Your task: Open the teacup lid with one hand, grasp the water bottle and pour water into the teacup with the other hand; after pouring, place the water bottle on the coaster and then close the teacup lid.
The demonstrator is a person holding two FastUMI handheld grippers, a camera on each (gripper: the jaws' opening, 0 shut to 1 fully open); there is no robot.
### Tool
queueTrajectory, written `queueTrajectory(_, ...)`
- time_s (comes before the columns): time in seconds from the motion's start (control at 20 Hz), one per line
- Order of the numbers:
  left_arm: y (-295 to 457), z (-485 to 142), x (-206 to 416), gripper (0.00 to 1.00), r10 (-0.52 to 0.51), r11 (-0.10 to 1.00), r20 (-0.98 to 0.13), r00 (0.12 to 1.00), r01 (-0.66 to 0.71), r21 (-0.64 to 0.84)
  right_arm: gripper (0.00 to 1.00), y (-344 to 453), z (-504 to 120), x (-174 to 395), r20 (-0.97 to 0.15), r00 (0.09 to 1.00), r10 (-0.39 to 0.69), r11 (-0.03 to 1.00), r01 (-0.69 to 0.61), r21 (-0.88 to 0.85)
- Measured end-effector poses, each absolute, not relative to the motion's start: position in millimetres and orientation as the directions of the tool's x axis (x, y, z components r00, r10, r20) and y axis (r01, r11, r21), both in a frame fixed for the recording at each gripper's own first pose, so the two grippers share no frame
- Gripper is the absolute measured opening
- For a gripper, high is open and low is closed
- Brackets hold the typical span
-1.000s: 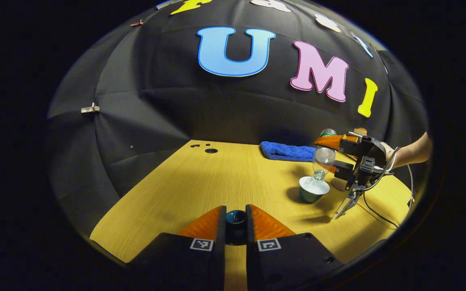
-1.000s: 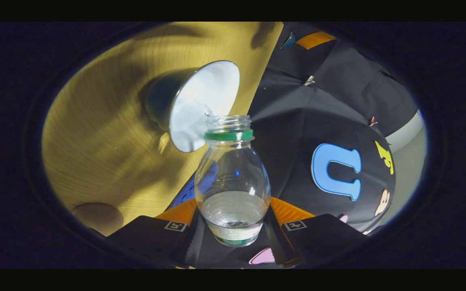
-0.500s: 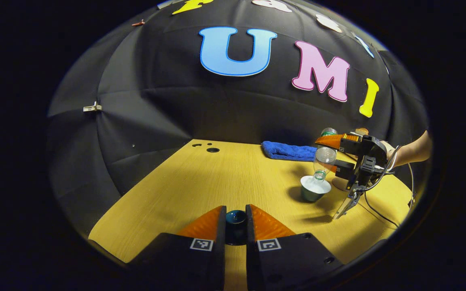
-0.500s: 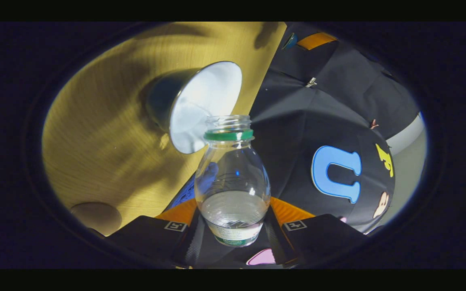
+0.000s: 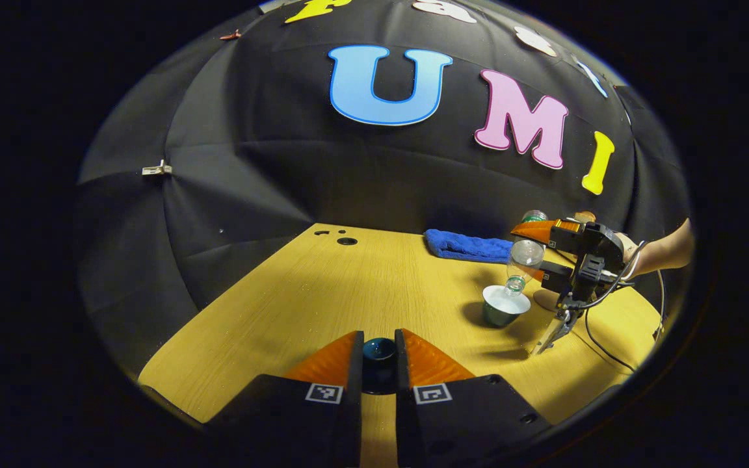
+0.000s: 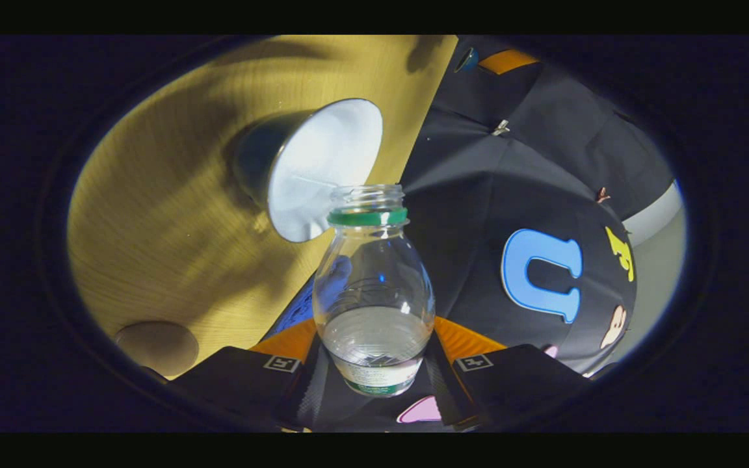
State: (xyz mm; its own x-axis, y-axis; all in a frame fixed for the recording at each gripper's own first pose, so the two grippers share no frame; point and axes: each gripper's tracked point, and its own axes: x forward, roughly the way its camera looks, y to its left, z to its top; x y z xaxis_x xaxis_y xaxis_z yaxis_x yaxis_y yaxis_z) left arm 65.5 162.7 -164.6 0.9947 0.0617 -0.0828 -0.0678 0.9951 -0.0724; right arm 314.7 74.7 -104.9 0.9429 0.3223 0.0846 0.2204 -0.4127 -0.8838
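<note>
- On the worktop (image 5: pixel 348 292), right of centre in the left gripper view: teacup (image 5: pixel 504 306), lid off, white inside, dark teal outside.
- Right gripper (image 5: pixel 547 250) holds the water bottle (image 5: pixel 523 257) tipped neck-down, mouth just over the teacup rim. A bare forearm (image 5: pixel 664 250) reaches in behind it from the right edge.
- Right gripper view: jaws closed on the lower body of the water bottle (image 6: pixel 374 305), one finger each side. Bottle uncapped, green ring at the neck, some water pooled near the jaws.
- Same view: teacup (image 6: pixel 313 166) sits just past the bottle mouth, and a round tan coaster (image 6: pixel 157 346) lies on the worktop at lower left, apart from the cup.
- Left gripper (image 5: pixel 379 354): jaws closed on the teacup lid (image 5: pixel 379 350) by its dark teal knob, held low over the near edge of the worktop, well apart from the teacup.
- Blue towel (image 5: pixel 465 246) lies folded at the back edge of the worktop, behind the teacup.
</note>
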Motion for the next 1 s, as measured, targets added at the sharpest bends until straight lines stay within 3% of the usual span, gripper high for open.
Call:
queueTrajectory(0.35,159.0,-159.3,47.1,0.25,0.085,0.990,-0.071,0.994,-0.092,-0.110,0.71,68.1,-83.0,288.5,0.110,0.961,0.254,-0.210,0.166,-0.964)
queueTrajectory(0.6,146.0,-146.2,34.7,0.29,0.096,0.989,-0.057,0.994,-0.101,-0.105,0.71,54.2,-51.5,269.3,0.083,0.985,0.150,0.133,0.063,-0.989)
queueTrajectory(0.7,138.9,-140.1,30.2,0.25,0.101,0.989,-0.053,0.993,-0.106,-0.102,0.72,47.8,-32.7,261.2,0.088,0.988,0.124,0.241,0.056,-0.969)
queueTrajectory(1.0,109.1,-107.6,20.8,0.29,0.092,0.990,-0.027,0.995,-0.094,-0.105,0.72,13.7,16.0,226.1,0.041,0.999,0.032,0.591,0.014,-0.806)
